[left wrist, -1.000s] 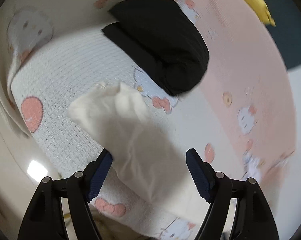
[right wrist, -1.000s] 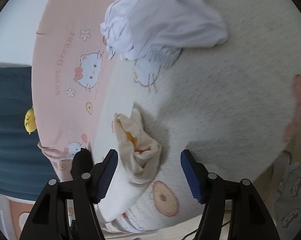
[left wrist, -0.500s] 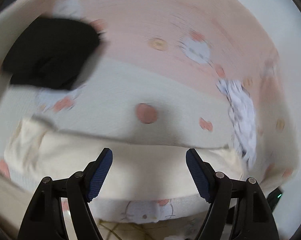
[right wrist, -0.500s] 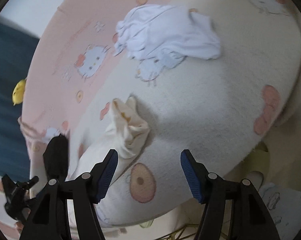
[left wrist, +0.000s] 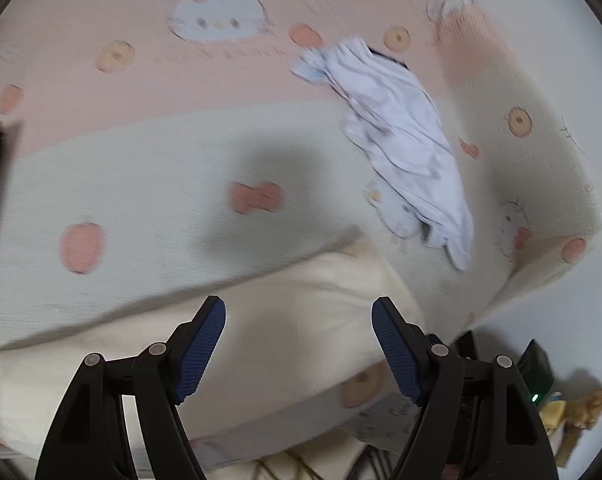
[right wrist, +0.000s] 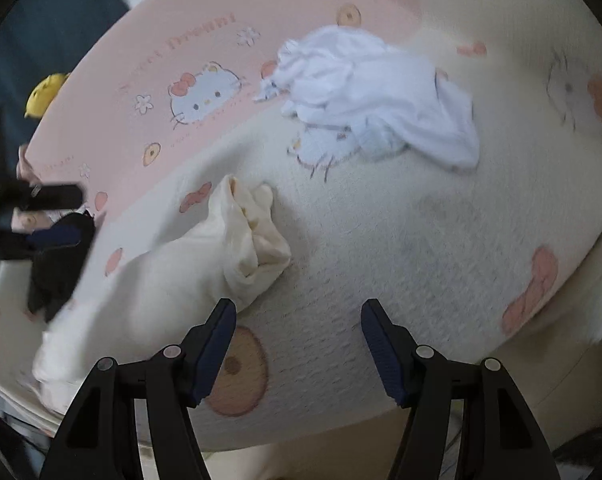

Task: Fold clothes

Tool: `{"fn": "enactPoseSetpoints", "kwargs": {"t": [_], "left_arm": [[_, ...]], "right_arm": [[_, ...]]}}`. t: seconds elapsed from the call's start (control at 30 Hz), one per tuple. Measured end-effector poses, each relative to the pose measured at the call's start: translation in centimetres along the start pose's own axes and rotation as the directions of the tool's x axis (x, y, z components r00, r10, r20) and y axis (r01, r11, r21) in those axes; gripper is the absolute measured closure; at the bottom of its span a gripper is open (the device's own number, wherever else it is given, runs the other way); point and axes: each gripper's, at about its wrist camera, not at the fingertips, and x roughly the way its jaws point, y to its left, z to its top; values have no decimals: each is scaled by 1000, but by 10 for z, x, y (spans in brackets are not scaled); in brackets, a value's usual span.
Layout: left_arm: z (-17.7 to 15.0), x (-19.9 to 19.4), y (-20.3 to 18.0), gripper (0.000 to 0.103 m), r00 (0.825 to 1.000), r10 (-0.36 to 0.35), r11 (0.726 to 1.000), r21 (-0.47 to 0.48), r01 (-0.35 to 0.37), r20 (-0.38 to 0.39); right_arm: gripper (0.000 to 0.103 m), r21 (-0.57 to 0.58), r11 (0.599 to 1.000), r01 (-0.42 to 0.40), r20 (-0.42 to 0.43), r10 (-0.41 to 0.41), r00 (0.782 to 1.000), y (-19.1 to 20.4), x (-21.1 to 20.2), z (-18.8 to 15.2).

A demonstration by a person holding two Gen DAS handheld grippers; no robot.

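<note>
Your left gripper (left wrist: 299,316) hangs over the near edge of the bed (left wrist: 149,184), its jaws spread wide with nothing between them, directly above the cream garment (left wrist: 301,300) that lies stretched along that edge. Your right gripper (right wrist: 299,318) also has its jaws wide and empty, poised over bare bedspread just to the right of the same cream garment (right wrist: 205,256), whose bunched end sits just beside the left finger. The white garment (right wrist: 377,96) lies crumpled farther up the bed, well apart from both grippers, straddling the line where the pink part of the cover meets the cream part; from your left wrist it shows as a long rumpled strip (left wrist: 401,140) toward the right corner of the mattress. A black garment (right wrist: 59,256) rests at the left side of the bed, near the far end of the cream one, and the left gripper appears there as a blurred dark shape. A yellow plush toy (right wrist: 45,94) sits beyond the bed against the dark blue backdrop.
</note>
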Motion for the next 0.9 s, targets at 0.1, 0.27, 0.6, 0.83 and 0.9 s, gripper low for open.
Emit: {"fn": "enactPoseSetpoints", "kwargs": {"t": [0.1,0.27,0.6,0.83,0.9], "left_arm": [[8,15,-14,28,998,-24,1000,-11,24,-53],[9,35,-28,29,986,-96,995,-41,91,-134],[2,50,-57,29,981,-71,995,55,83,-183],[19,71,-79,29,970,-11,984,171,54,-243],[25,76,-86,29,970,38,978,207,14,-241]], "right_arm": [[39,-54,998,24,48,-22,999,3,-5,-2],[40,-141,988,61,131,-42,991,11,-14,-6],[83,-290,951,107,171,-58,983,32,-2,-7],[94,-349,932,95,159,-41,986,43,1,-6],[94,-357,930,88,166,-29,986,44,-3,-6]]}}
